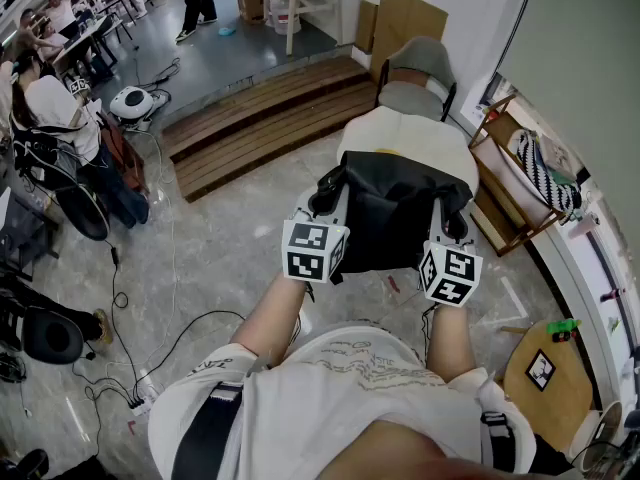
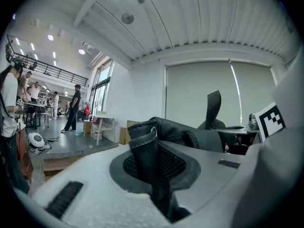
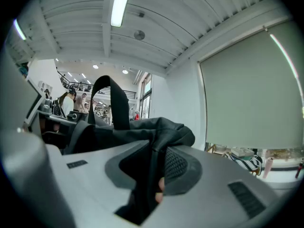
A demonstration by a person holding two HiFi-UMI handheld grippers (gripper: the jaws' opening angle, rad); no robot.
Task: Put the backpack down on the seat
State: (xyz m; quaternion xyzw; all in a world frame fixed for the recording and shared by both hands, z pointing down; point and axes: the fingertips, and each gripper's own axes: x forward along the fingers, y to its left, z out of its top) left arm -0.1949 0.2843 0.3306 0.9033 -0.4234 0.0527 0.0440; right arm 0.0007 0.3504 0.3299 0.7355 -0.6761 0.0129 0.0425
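Observation:
A black backpack [image 1: 395, 208] hangs in front of me, held up from both sides. My left gripper [image 1: 325, 208] is shut on a black webbed strap of the backpack [image 2: 152, 160], which runs down between its jaws. Bunched black fabric at the backpack's other side [image 3: 156, 141] is pinched in my right gripper [image 1: 450, 228]. Just beyond and partly under the backpack stands the cream cushioned seat [image 1: 410, 133]; the bag hides its near part. Whether the bag touches the seat cannot be told.
A grey armchair [image 1: 418, 78] stands behind the seat. Wooden steps [image 1: 260, 118] run along the far left. A wooden rack [image 1: 510, 193] with a striped bag is at the right, a round wooden table [image 1: 555, 378] near right. Cables [image 1: 150, 348] lie on the floor.

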